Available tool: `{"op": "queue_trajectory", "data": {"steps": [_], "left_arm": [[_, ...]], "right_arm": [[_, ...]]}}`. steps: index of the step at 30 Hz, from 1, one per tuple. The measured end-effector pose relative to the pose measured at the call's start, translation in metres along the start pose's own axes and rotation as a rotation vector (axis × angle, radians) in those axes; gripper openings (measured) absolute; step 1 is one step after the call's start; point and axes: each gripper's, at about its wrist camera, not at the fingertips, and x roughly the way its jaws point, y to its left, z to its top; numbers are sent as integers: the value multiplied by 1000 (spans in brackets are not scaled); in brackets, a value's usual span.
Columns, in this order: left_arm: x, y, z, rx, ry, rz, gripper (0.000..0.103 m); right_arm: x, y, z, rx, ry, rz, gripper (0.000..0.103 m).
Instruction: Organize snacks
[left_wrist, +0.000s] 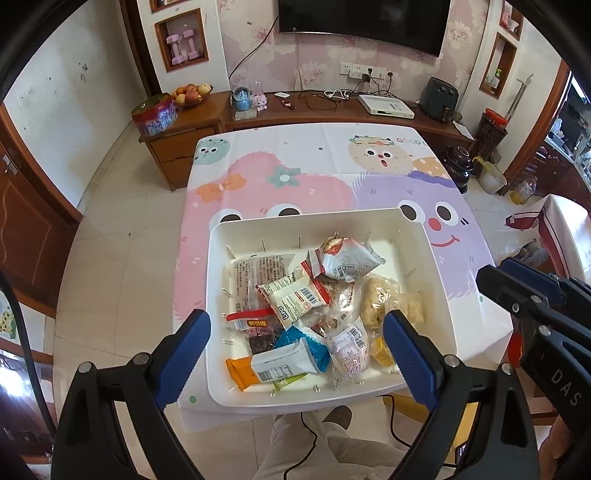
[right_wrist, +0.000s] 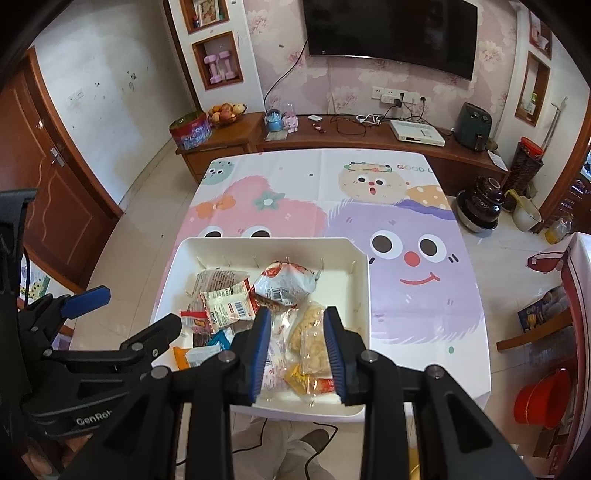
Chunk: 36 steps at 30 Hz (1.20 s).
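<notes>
The left gripper (left_wrist: 297, 338) hangs above the near edge of the white bin (left_wrist: 439, 280), its jaws wide apart and holding nothing. The snacks lie heaped inside the bin, not on the cloth (left_wrist: 295, 155).

Going left to right across the bin in the left view: at 9 o'clock a clear printed packet (left_wrist: 255, 280); at 7 o'clock an orange bar (left_wrist: 240, 373) under a blue-and-white pouch (left_wrist: 291, 354); near the middle a white red-edged packet (left_wrist: 295, 297); at 12 o'clock a puffy silver bag (left_wrist: 347, 258); at 3 o'clock a clear bag of pale puffs (left_wrist: 384, 301).

The right gripper (right_wrist: 297, 349) sits over the bin's right half, jaws part open with the puffs bag (right_wrist: 314, 339) showing between them. They seem to be above it rather than gripping; the fisheye angle makes that hard to settle.

The heap fits either snacks gathered in for storage or a jumble awaiting sorting, so only the risks common to both are worth naming.

- The packets overlap, so closing on one may snag its neighbour's edge and drag it along.
- The puffs are brittle; a hard squeeze would likely crush them.
- Slick, air-filled bags may squirt out of the pads.
- The bin overhangs the table's near edge at 6 o'clock; a downward push there could tip it.
- The grippers are near each other and could collide.
</notes>
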Motion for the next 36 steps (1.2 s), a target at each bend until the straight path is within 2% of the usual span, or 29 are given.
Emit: {"op": "queue_trajectory", "data": {"steps": [12, 36], "left_arm": [[-9, 1, -3, -11, -32, 11, 94], [-15, 5, 3, -13, -53, 18, 94]], "right_arm": [[-12, 5, -4, 14, -52, -11, 30], [-15, 10, 4, 2, -59, -12, 30]]}}
